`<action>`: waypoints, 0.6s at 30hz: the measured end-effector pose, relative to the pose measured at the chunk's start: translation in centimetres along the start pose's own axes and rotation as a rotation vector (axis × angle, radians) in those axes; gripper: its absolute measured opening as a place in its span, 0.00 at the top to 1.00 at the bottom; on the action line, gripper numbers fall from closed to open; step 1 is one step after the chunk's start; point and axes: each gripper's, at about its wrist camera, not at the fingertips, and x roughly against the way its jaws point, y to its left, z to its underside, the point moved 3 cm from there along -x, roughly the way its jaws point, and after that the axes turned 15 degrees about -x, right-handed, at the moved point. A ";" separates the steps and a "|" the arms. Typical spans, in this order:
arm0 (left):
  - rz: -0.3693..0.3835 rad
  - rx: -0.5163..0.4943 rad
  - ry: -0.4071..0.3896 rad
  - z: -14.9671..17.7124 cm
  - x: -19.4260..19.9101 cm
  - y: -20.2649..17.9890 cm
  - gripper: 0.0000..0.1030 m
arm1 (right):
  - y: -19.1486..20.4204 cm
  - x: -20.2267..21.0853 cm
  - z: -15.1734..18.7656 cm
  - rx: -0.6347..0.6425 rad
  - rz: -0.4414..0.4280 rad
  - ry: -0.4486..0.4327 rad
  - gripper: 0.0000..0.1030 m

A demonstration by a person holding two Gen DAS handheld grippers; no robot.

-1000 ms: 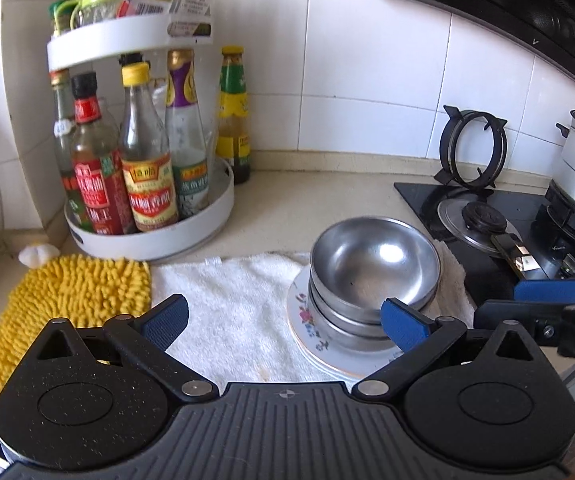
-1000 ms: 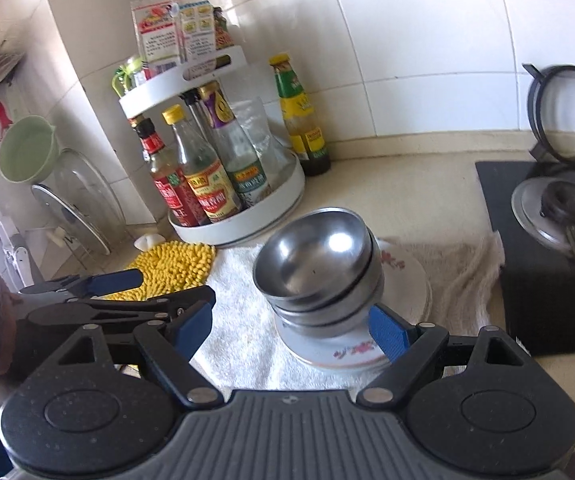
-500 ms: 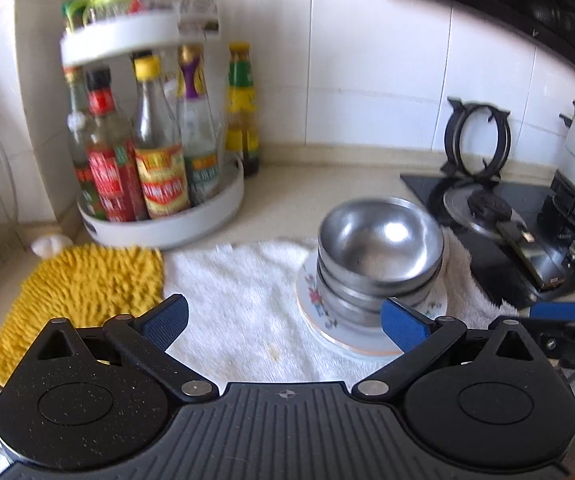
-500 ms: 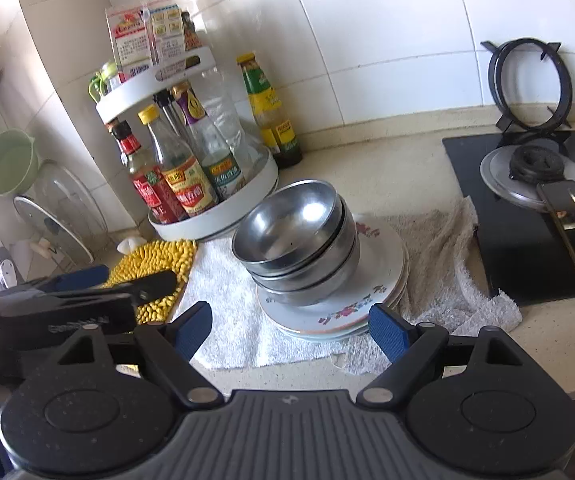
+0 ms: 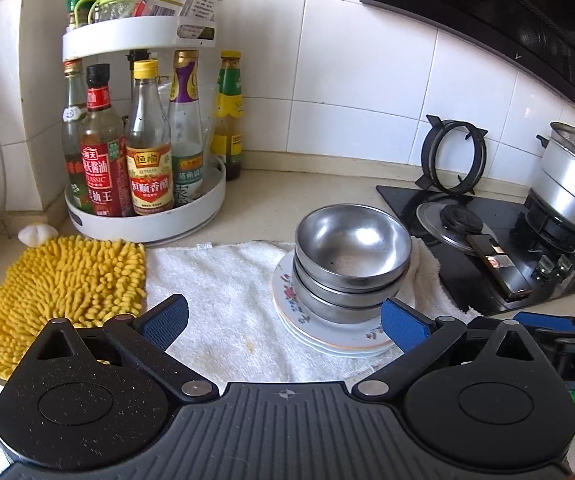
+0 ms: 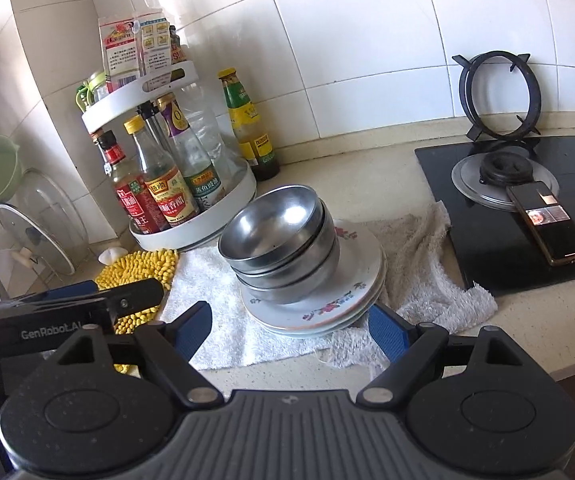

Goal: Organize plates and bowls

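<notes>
A stack of steel bowls (image 5: 351, 256) (image 6: 279, 240) sits nested on a stack of floral plates (image 5: 327, 336) (image 6: 327, 300), which rests on a white towel (image 5: 223, 292) (image 6: 223, 312). My left gripper (image 5: 285, 320) is open and empty, held back from the stack at the counter's front. My right gripper (image 6: 289, 326) is open and empty, its fingers level with the near rim of the plates. The right gripper shows at the right edge of the left wrist view (image 5: 559, 332), and the left gripper at the left of the right wrist view (image 6: 87, 300).
A two-tier white turntable rack of sauce bottles (image 5: 143, 184) (image 6: 175, 184) stands behind the towel. A yellow chenille mat (image 5: 59, 292) lies left. A black gas hob (image 5: 487, 252) (image 6: 527, 216) with a phone (image 6: 547, 224) and a steel pot (image 5: 571, 176) is right.
Both grippers pulled back and rose, so the bowl and plate stack sits farther off in both views. The stack itself has not moved. Both grippers stayed open.
</notes>
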 end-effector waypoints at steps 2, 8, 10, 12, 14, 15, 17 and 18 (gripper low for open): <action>-0.023 -0.019 0.000 0.0 0.1 -0.3 0.00 | -0.2 0.0 0.1 -0.008 -0.004 0.000 0.06; -0.361 -0.134 -0.204 -0.2 4.0 -1.6 0.00 | -0.8 0.6 -0.2 -0.032 -0.029 -0.045 0.06; -0.588 -0.239 -0.383 0.0 6.5 -3.2 0.00 | -0.8 0.7 -0.3 -0.036 -0.037 -0.057 0.06; -0.781 -0.349 -0.572 0.5 8.6 -4.9 0.00 | -0.8 0.6 -0.5 -0.035 -0.040 -0.057 0.05; -0.937 -0.434 -0.717 0.7 9.9 -6.2 0.00 | -0.7 0.4 -0.7 -0.028 -0.041 -0.050 0.05; -0.991 -0.458 -0.777 0.8 10.4 -6.6 0.00 | -0.7 0.3 -0.8 -0.026 -0.040 -0.045 0.05; -1.087 -0.482 -0.876 1.0 11.2 -7.1 0.00 | -0.6 0.1 -0.9 -0.024 -0.038 -0.033 0.05; -1.141 -0.496 -0.922 1.1 11.5 -7.3 0.00 | -0.6 0.0 -0.9 -0.021 -0.037 -0.028 0.05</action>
